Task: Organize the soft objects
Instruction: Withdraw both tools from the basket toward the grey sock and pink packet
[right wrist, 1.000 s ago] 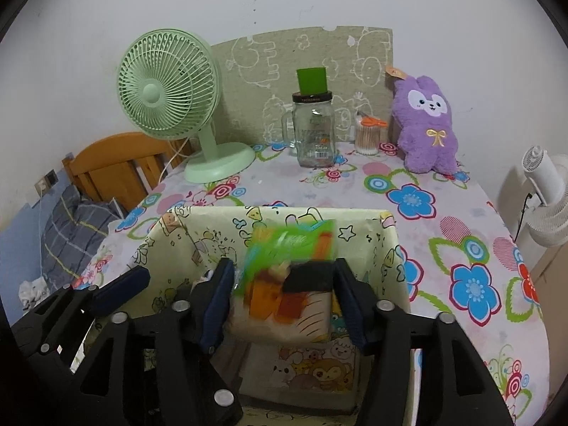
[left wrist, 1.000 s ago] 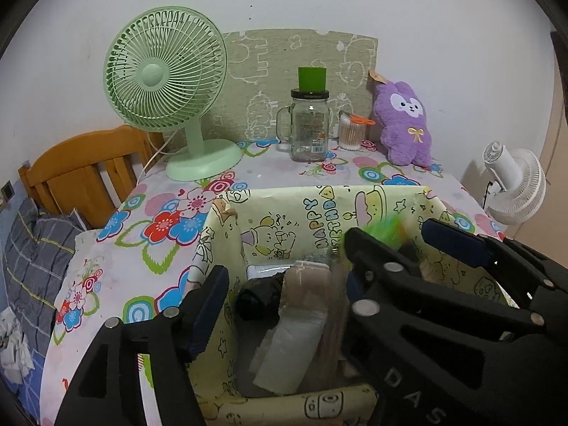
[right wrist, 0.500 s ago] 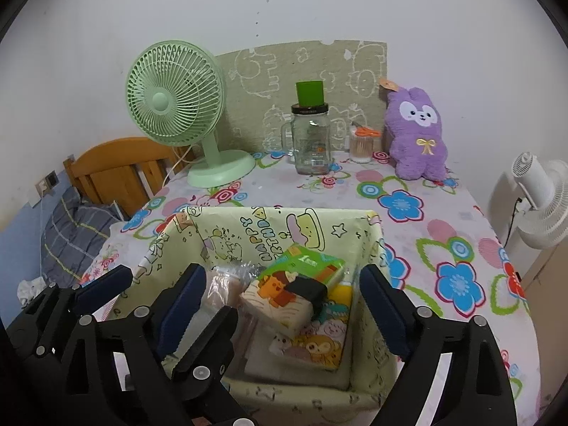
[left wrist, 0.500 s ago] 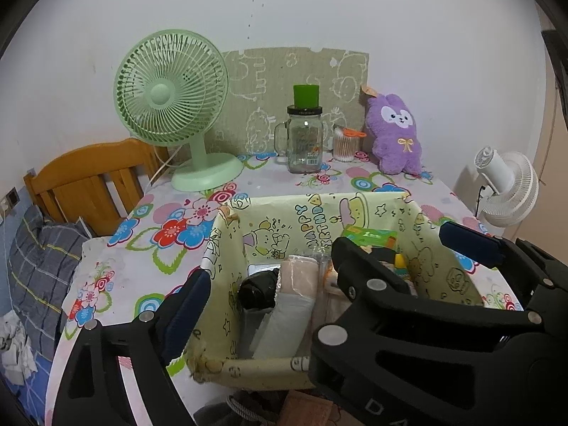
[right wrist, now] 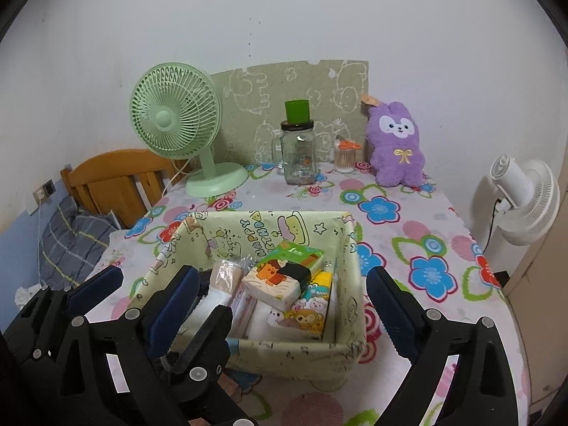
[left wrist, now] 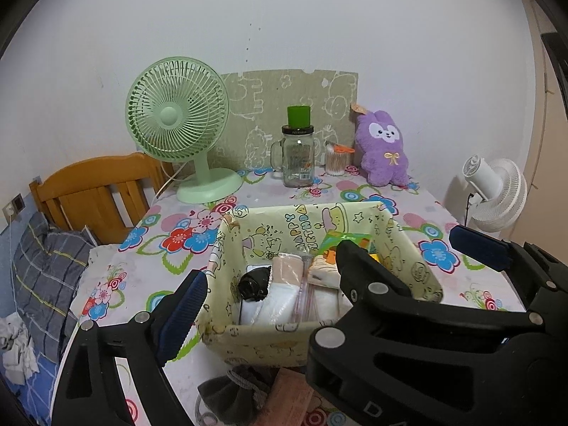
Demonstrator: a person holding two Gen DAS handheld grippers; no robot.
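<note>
A pale yellow cartoon-print fabric basket stands on the flowered table and also shows in the left wrist view. In it lie a green and orange tissue pack, a cartoon tissue pack, a beige roll, a black bundle and white packs. My right gripper is open and empty, above the basket's near side. My left gripper is open and empty, with the right gripper's arm crossing in front of it. A grey pouch and a pink cloth lie on the table just in front of the basket.
At the back stand a green desk fan, a glass jar with a green lid, a cotton swab pot and a purple plush rabbit. A wooden headboard is left. A white fan is right.
My right gripper opened and let the green and orange tissue pack drop into the basket. Both grippers have pulled back and up from the basket.
</note>
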